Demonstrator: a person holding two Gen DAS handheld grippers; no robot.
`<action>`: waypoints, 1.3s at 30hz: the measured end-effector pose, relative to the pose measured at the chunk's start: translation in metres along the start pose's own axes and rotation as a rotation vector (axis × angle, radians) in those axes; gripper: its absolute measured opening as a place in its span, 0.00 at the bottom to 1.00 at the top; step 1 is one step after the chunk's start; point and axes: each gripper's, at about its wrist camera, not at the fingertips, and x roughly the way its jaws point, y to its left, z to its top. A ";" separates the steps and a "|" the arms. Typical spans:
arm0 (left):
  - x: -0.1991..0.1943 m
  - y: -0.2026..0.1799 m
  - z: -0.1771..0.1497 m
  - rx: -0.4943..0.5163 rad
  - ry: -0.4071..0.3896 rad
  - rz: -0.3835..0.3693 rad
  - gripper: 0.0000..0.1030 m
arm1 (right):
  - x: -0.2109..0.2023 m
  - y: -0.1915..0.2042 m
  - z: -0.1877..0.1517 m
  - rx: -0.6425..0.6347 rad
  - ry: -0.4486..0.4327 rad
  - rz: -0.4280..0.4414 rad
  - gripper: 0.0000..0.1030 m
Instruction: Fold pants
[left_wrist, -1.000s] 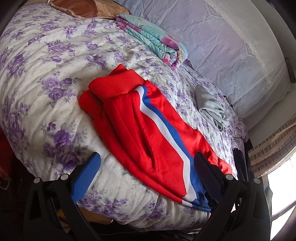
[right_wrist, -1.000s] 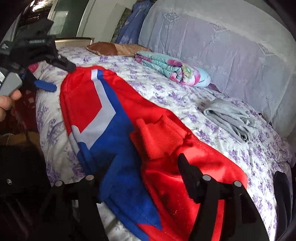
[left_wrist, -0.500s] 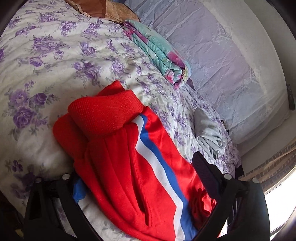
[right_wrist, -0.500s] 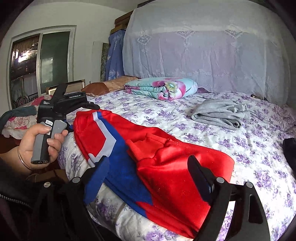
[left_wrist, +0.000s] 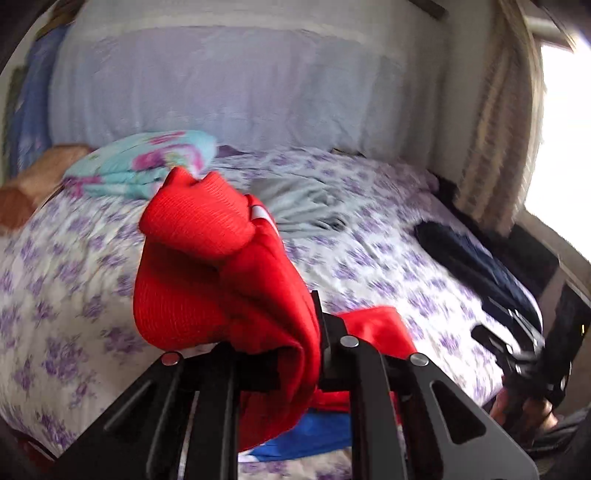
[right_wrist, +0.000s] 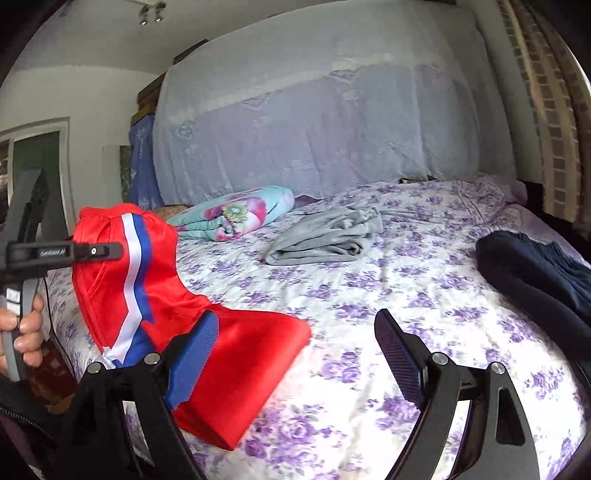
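The left hand-held gripper (left_wrist: 295, 354) is clamped on the red pants (right_wrist: 140, 280), lifted at frame left; the right hand-held gripper (right_wrist: 295, 354) gapes empty, so the unsupported fold may slump.

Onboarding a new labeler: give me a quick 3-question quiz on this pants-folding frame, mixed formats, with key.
1. True or false: the left tool is shut on the red pants and holds one end raised above the bed.
2. Multiple choice: the right tool is A) shut on the pants, B) open, gripping nothing, C) shut on the grey garment.
3. Fill in: on the right side of the right wrist view, a ____-coloured garment lies on the bed.

Key: 1 true; 2 B; 3 dark navy.
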 end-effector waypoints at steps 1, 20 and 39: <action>0.012 -0.025 -0.004 0.067 0.061 -0.033 0.29 | 0.003 -0.008 -0.002 0.028 0.023 0.007 0.85; 0.072 -0.007 -0.061 -0.014 0.323 -0.154 0.95 | 0.112 -0.017 -0.028 0.419 0.461 0.423 0.30; 0.142 0.056 0.013 -0.293 0.355 -0.470 0.95 | 0.079 -0.003 -0.026 0.257 0.387 0.214 0.57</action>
